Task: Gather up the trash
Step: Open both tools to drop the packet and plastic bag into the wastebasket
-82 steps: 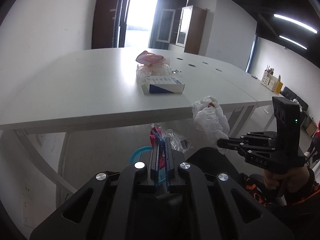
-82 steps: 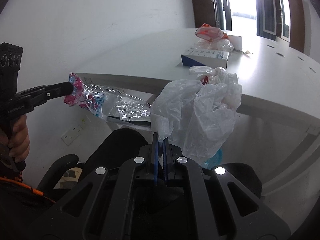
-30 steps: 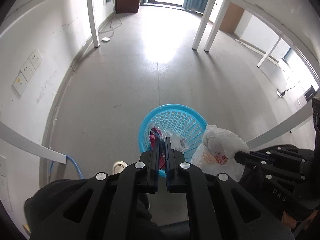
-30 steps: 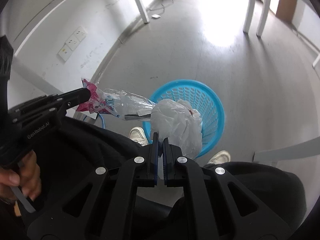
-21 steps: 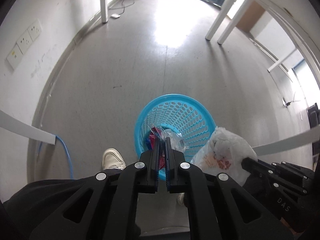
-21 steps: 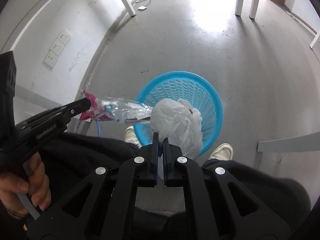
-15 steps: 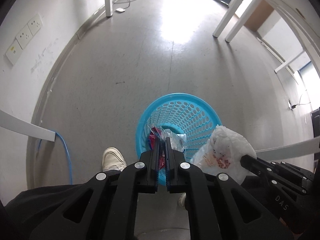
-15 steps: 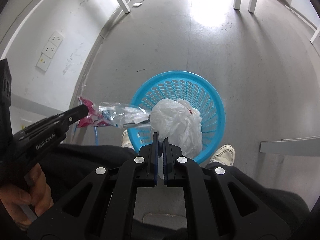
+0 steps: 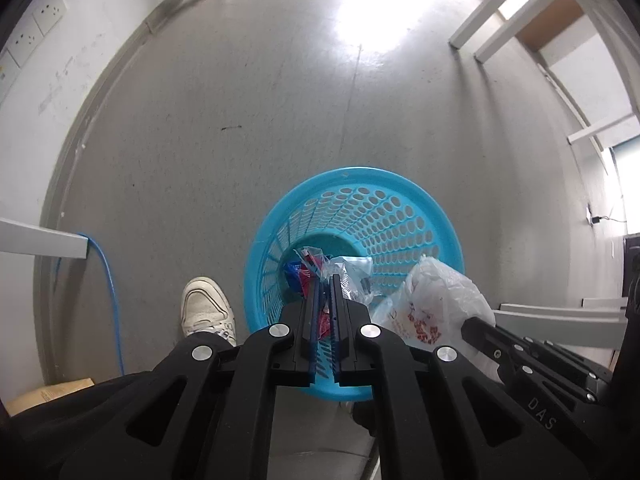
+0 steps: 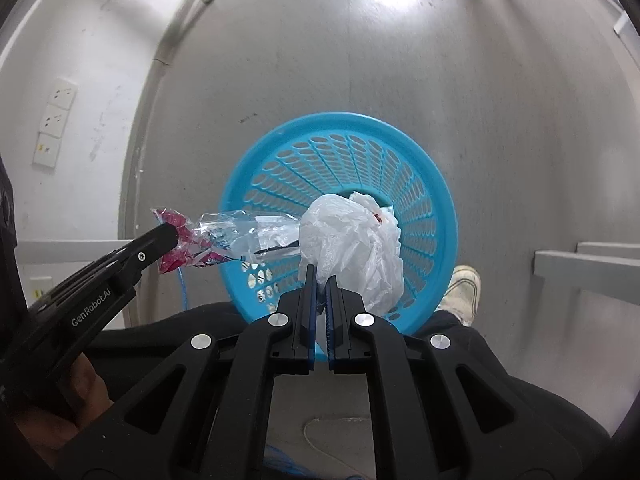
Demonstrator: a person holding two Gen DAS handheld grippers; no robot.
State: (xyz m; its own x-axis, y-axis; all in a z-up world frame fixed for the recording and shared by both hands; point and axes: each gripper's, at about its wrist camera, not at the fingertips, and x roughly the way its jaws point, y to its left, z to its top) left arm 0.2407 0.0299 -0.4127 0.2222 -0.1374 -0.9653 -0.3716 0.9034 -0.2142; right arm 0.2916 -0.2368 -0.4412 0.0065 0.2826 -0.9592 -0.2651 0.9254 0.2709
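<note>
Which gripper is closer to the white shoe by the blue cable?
Left. The left gripper hangs over the blue basket right beside that white shoe; the right gripper holds its white bag on the basket's far side.

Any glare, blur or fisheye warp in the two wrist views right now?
Left wrist: blown-out glare patch on the floor at top, strong barrel warp bending the wall line, blue basket sharp. Right wrist: similar glare on the floor at top centre, slight motion blur toward the upper left edge, white plastic bag and clear wrapper readable.
</note>
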